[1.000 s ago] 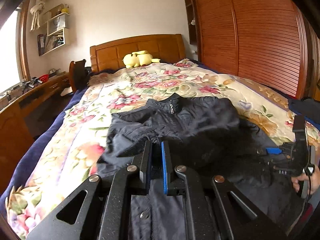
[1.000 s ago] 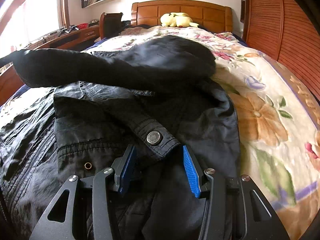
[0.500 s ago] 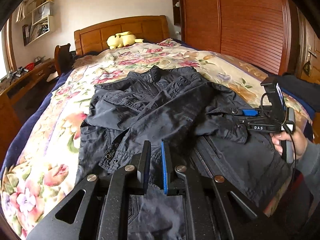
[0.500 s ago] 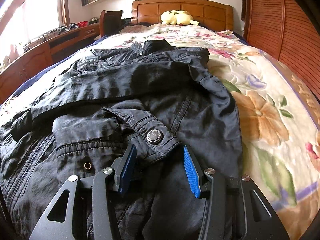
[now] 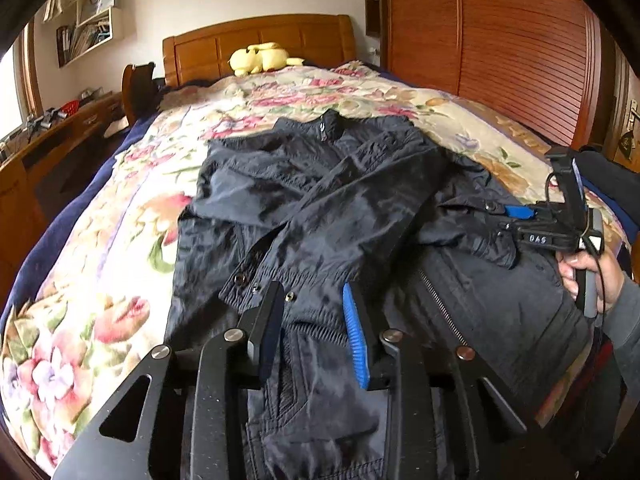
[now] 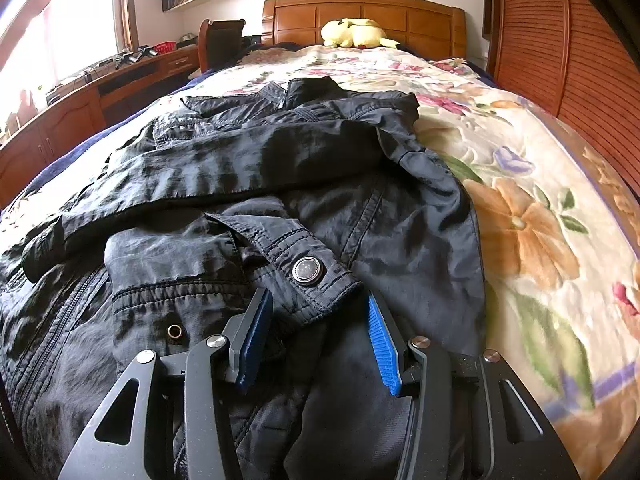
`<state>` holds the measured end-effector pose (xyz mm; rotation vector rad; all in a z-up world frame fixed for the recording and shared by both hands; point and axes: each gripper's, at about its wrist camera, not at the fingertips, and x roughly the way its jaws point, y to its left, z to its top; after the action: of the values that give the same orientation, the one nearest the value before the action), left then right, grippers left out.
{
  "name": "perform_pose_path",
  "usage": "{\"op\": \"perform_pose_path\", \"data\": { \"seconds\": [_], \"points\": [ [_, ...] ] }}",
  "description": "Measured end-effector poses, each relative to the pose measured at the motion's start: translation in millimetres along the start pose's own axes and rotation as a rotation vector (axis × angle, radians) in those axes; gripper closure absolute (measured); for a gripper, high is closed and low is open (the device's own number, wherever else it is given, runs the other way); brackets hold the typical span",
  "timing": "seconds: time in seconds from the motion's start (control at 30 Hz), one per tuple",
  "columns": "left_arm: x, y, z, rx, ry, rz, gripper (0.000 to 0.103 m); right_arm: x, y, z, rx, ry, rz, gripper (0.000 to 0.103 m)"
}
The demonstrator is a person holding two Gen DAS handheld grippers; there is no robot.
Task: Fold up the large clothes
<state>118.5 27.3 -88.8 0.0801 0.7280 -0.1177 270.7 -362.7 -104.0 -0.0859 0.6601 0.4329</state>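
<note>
A black jacket lies front up on the flowered bedspread, collar toward the headboard. Both sleeves are folded across its chest. My left gripper is open, with a sleeve cuff lying between and just beyond its fingers. My right gripper is open around the other sleeve cuff with its metal snap. The right gripper also shows in the left wrist view at the jacket's right side, held by a hand.
A yellow plush toy lies by the wooden headboard. A wooden wardrobe stands along the right of the bed. A desk and a chair stand on the left under the window.
My left gripper carried a sleeve across the jacket and laid it down, then opened and let the cuff go. My right gripper stayed open in place.
</note>
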Motion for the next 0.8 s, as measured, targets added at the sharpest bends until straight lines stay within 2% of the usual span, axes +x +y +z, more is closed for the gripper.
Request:
{"op": "perform_pose_path", "data": {
  "seconds": [0.2,0.37,0.67,0.8],
  "points": [
    [15.5,8.6,-9.8,-0.009,0.035,0.008,0.069,-8.0,-16.8,15.0,0.049,0.012,0.038,0.054],
    [35.5,12.7,-9.9,-0.013,0.037,0.043,0.069,-6.3,-32.8,45.3,-0.021,0.001,-0.036,0.054],
    [68.2,24.2,-23.3,-0.066,0.062,0.074,0.069,66.2,-61.2,91.0,-0.088,0.116,-0.171,0.054],
    [70.0,28.5,-28.9,-0.099,0.044,0.073,0.069,100.0,-63.1,103.9,-0.086,0.149,-0.173,0.054]
  ]
}}
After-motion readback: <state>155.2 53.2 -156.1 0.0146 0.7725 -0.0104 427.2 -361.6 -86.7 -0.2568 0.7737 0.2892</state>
